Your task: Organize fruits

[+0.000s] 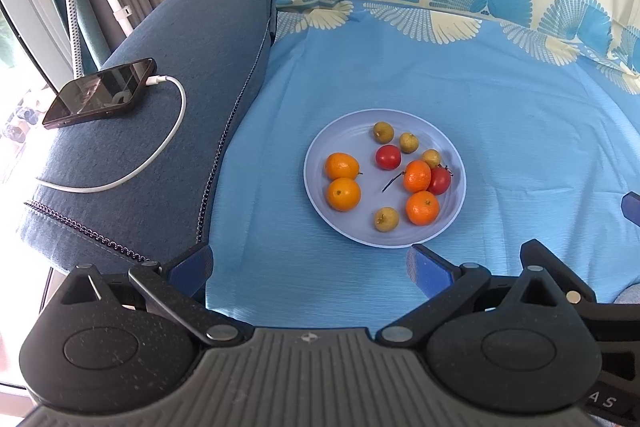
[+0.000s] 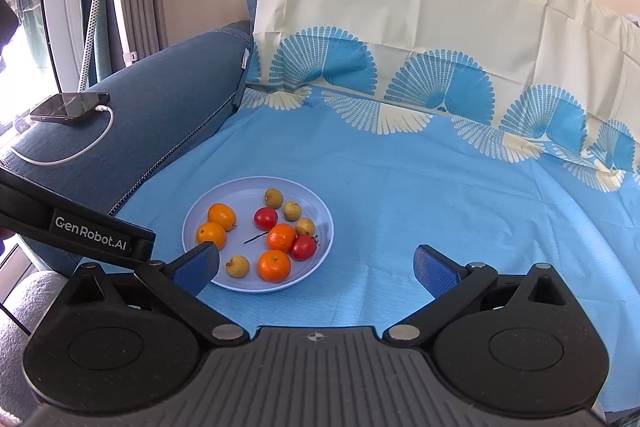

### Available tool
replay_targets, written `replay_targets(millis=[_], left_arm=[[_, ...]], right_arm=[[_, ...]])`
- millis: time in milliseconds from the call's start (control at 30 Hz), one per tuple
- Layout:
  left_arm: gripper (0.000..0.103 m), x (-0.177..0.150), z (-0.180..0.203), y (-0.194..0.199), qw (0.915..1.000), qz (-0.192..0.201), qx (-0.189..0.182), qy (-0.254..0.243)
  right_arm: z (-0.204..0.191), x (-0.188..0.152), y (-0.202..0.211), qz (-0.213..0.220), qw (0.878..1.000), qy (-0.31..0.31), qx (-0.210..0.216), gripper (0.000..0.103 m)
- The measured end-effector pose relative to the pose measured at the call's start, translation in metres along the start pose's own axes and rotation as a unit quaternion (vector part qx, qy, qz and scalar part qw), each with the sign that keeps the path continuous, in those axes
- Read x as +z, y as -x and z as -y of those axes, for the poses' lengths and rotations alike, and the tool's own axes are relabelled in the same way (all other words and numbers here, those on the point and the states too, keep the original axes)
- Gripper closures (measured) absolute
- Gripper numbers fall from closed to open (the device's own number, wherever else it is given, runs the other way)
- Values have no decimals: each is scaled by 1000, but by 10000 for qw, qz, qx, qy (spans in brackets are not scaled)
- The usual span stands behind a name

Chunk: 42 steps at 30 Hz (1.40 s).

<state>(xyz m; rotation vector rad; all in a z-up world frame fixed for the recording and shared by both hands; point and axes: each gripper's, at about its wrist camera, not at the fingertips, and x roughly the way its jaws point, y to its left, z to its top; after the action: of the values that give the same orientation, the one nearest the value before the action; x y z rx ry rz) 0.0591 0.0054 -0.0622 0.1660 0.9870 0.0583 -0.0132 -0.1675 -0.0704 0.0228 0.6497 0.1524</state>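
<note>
White lettering "GenRobot.AI" reads along the black body of the left gripper (image 2: 102,233) where it crosses the right wrist view; a partial "A S" shows at the lower right edge of the left wrist view; the pale blue plate (image 1: 320,163) sits on the blue patterned cloth (image 1: 500,115) and carries ten fruits: four oranges, among them one at the near right (image 1: 422,207), two red tomatoes, one near the middle (image 1: 388,157), and four small yellow-brown fruits, one at the near edge (image 1: 386,219), plus a loose dark stem (image 1: 391,182); a phone (image 1: 100,92) with a white cable (image 1: 160,147) lies on the dark blue sofa arm (image 1: 192,67); the left gripper (image 1: 310,267) has its jaws spread wide with the plate ahead of them, apart from both blue pads; the right gripper (image 2: 316,267) also has its jaws spread and holds nothing, its left pad overlapping the plate's near-left rim in view, whether touching I cannot tell.
</note>
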Motion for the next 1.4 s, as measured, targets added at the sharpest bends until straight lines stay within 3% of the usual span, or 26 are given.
replay_targets(millis=[1400], left_arm=[[0,0,0,-1,10000,-21,65,14]], right_arm=[[0,1,1,16,10000,-11,3,1]])
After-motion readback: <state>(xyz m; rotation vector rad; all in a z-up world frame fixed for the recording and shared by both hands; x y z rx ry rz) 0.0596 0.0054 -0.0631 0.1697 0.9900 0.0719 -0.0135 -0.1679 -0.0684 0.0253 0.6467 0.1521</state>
